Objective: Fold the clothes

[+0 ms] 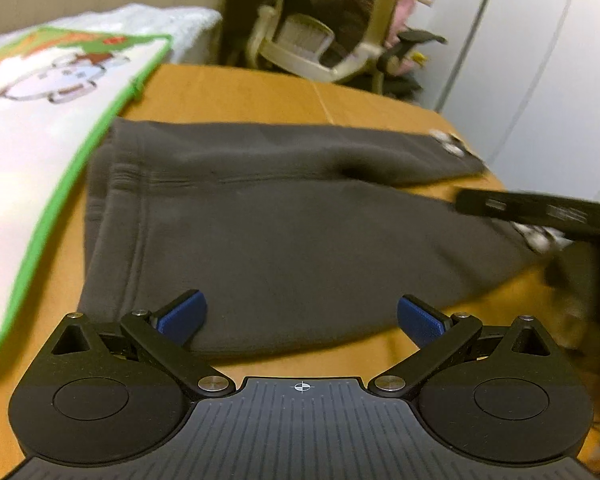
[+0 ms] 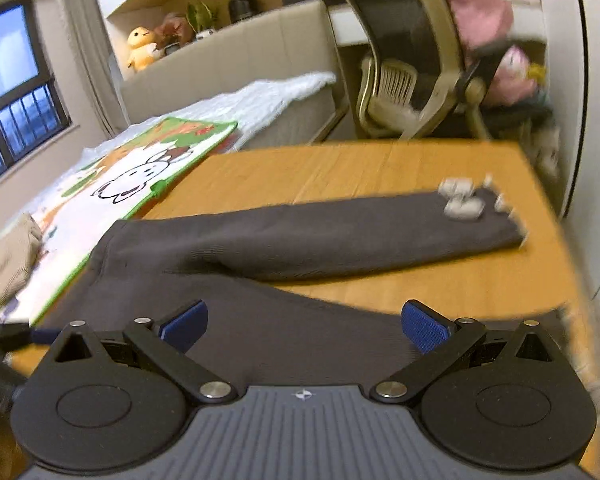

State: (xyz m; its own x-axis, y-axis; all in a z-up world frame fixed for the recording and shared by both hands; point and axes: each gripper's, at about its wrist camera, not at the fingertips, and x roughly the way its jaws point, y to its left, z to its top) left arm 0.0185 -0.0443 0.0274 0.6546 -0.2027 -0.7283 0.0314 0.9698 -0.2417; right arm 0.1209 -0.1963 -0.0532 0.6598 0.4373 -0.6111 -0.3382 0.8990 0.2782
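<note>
Dark grey trousers point(image 1: 284, 236) lie flat on a wooden table point(image 1: 236, 92), waistband to the left and two legs spread to the right; they also show in the right wrist view point(image 2: 300, 236). White decorations point(image 2: 462, 198) sit at the far leg's cuff. My left gripper point(image 1: 302, 318) is open and empty, just above the near edge of the trousers by the waist. My right gripper point(image 2: 304, 326) is open and empty over the near leg. The right gripper's black finger point(image 1: 536, 210) shows in the left wrist view, over the near leg's cuff.
A cartoon-printed mat with a green border point(image 1: 40, 128) lies on a bed left of the table, with a beige garment point(image 2: 4, 264) on it. An office chair point(image 2: 412, 60) stands behind the table. The table's right edge point(image 2: 556, 216) is close to a white wall.
</note>
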